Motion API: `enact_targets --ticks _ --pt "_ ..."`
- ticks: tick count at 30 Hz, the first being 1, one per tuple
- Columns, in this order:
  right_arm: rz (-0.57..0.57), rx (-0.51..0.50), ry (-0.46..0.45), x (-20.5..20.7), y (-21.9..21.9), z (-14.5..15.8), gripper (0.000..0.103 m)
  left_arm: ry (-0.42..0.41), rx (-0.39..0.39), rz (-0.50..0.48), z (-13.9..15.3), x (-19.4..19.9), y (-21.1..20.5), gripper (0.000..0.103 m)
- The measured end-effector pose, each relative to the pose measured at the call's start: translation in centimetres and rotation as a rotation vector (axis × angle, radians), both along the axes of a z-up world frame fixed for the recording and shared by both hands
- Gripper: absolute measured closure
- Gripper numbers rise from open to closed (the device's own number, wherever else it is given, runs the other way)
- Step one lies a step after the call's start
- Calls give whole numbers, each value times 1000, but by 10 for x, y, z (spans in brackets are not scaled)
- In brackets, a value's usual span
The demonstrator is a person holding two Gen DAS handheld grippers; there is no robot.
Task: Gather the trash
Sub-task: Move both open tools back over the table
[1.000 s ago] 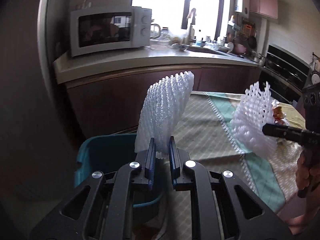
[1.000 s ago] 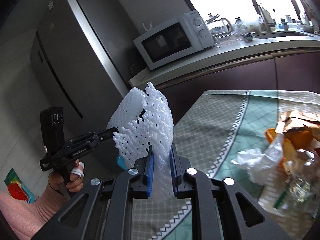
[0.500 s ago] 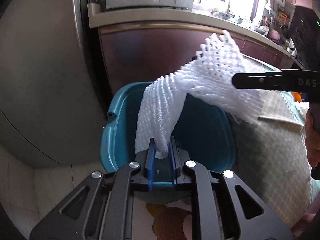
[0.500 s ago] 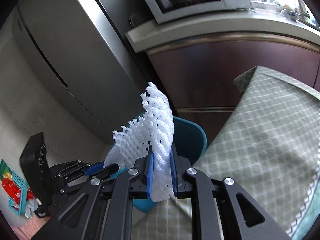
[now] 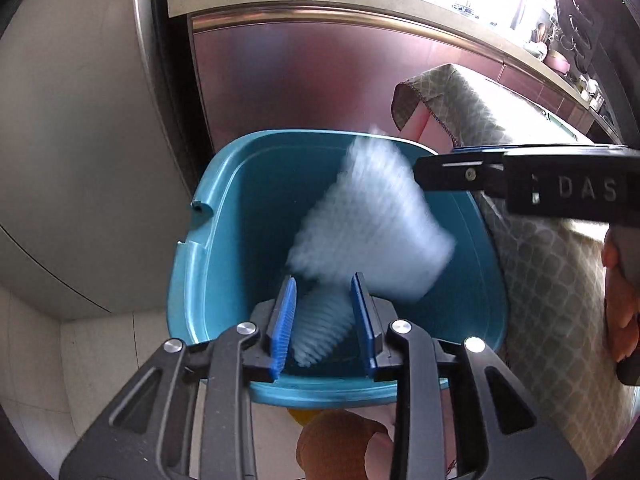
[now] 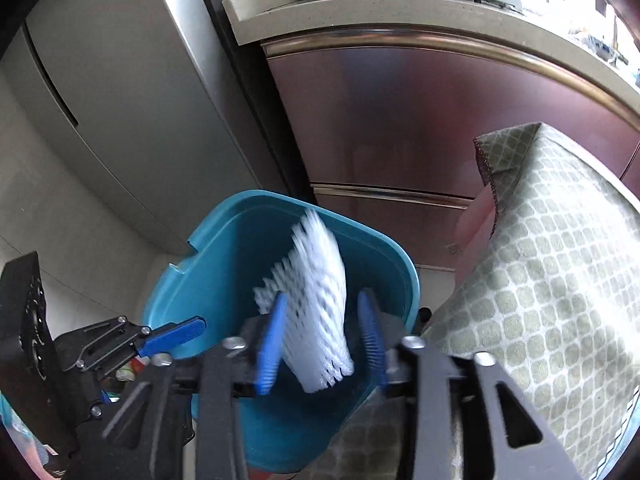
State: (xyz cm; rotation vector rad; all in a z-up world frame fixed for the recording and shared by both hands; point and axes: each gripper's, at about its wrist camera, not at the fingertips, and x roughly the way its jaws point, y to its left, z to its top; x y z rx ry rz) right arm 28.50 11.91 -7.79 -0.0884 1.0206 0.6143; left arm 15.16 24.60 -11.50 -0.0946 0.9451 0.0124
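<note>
Both my grippers, left (image 5: 324,312) and right (image 6: 324,336), gape over the bin (image 5: 224,216); blurred foam nets (image 5: 368,220), seemingly loose, between the jaws.

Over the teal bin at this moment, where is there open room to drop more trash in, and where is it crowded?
Free: the bin's left inner wall and far rim, beside the fridge. Crowded: the centre and near edge, where two foam nets are blurred between the open left gripper and right gripper. The tablecloth crowds the right rim.
</note>
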Motion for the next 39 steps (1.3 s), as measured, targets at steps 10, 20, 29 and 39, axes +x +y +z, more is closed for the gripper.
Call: enact_targets --ticks 10,20,29,39 --pt "-17 111 -21 -19 -37 13 56 -82 -41 -15 3 -22 5 66" --pt "-36 201 -201 -75 -103 55 56 -283 -67 -137 72 -59 -43 46" --pt "-163 246 -280 -128 -201 70 56 -314 -83 -345 100 -68 -134 44" --pt "-405 201 -372 -166 -312 76 56 -270 -83 -533 89 -58 -240 42"
